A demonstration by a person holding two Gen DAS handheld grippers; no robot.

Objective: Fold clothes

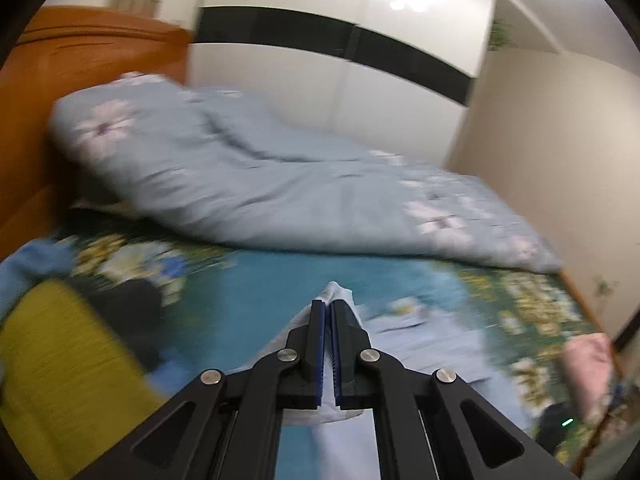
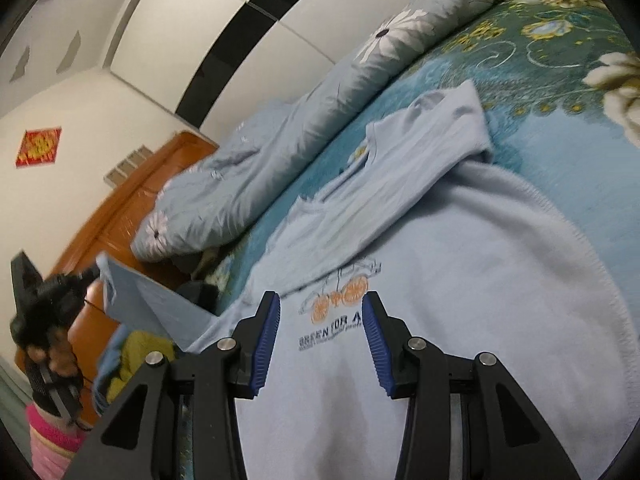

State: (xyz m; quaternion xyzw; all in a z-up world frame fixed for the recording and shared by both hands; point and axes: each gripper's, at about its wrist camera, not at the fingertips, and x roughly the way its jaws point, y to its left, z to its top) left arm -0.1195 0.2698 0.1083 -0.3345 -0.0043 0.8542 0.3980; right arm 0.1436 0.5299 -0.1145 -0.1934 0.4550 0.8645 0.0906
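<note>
Pale blue cotton jersey is what we are working with: a T-shirt (image 2: 420, 300) spread print-up on the bed, with small orange fruits and a line of dark lettering on its chest, its far sleeve already lying folded in across the body. We judge it light, limp and a little clingy, so it will sag wherever it is not held and keep no crease of its own; hems, sleeve ends and corners are the sensible places to pinch, taking both layers. Our left gripper (image 1: 329, 312) has its jaws closed nearly together on a bunched edge of the shirt, and in the right wrist view that same edge stands lifted clear of the bed at the left. Our right gripper (image 2: 320, 320) hovers just above the printed chest, jaws wide apart and holding nothing. Under the shirt lies a teal floral bedsheet (image 2: 560, 52); beyond it a grey-blue duvet (image 1: 248, 176) with white flowers is heaped along the far side, against an orange wooden headboard (image 1: 80, 60). A yellow-green garment (image 1: 52, 360) sits near the lifted edge, just beside the shirt
</note>
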